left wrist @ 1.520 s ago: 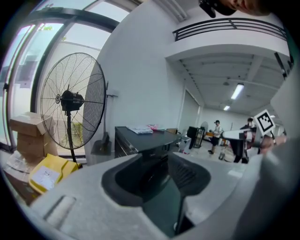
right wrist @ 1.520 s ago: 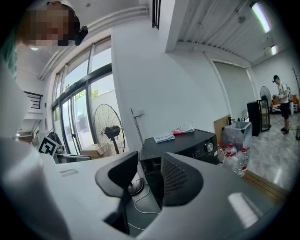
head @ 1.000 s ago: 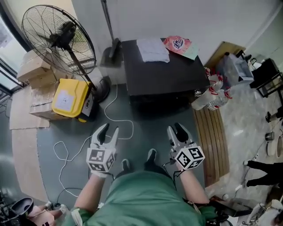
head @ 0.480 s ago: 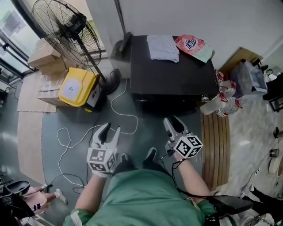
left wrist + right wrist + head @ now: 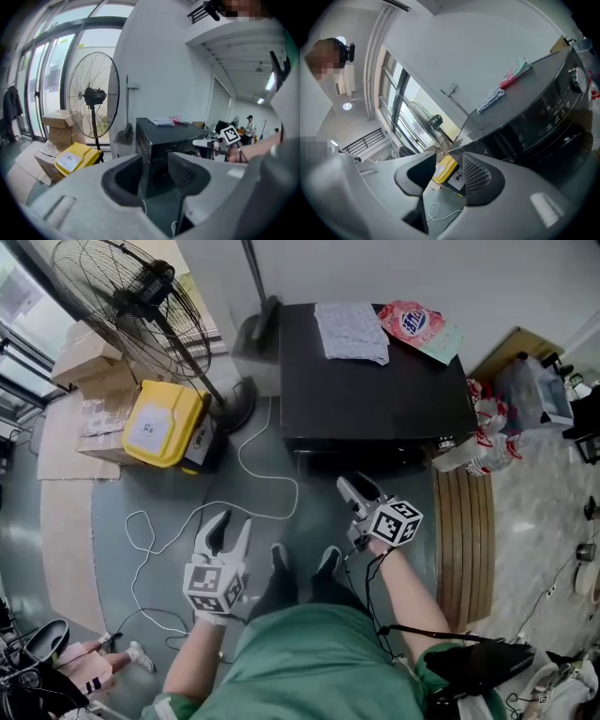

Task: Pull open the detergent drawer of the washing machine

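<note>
Nearest me, the left gripper (image 5: 232, 521) hangs low over the floor, jaws spread and empty. The right gripper (image 5: 356, 488) reaches further ahead, its jaws just opened a little wider, nothing between them. Beyond both stands the dark washing machine (image 5: 375, 381), its front panel (image 5: 543, 112) facing me. The detergent drawer sits somewhere on that panel. I judge it a light, rigid plastic tray with a smooth front, best hooked at its recessed lip and drawn straight out. From the head view the front is hidden under the top edge. The right gripper view shows only a knob (image 5: 576, 80) clearly, and I cannot make out the drawer's outline in the dark fascia.
</note>
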The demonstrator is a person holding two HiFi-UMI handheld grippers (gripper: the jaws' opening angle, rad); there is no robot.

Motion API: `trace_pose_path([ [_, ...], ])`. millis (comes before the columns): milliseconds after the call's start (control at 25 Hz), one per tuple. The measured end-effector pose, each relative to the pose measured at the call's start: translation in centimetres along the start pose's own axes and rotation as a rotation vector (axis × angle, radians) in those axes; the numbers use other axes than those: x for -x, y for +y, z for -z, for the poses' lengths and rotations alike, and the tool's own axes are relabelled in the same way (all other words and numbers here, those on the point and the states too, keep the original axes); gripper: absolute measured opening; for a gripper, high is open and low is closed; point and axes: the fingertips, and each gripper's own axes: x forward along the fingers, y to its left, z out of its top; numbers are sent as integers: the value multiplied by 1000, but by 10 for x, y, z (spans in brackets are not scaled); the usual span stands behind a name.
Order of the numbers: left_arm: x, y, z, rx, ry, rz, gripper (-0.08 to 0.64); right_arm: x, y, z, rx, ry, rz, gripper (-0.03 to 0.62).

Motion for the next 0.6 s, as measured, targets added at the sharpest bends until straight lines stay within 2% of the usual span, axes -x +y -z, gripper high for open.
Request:
trace_pose_path([
  [120, -6, 9, 6, 13, 25, 14, 172, -19, -17, 8, -46, 11, -19, 181],
  [280, -17, 14, 15, 20, 56, 34, 172, -42, -39, 18, -92, 17, -36, 253],
  [600, -35, 19, 23, 2, 95, 51, 172, -75, -82, 31, -170, 18, -9, 298],
])
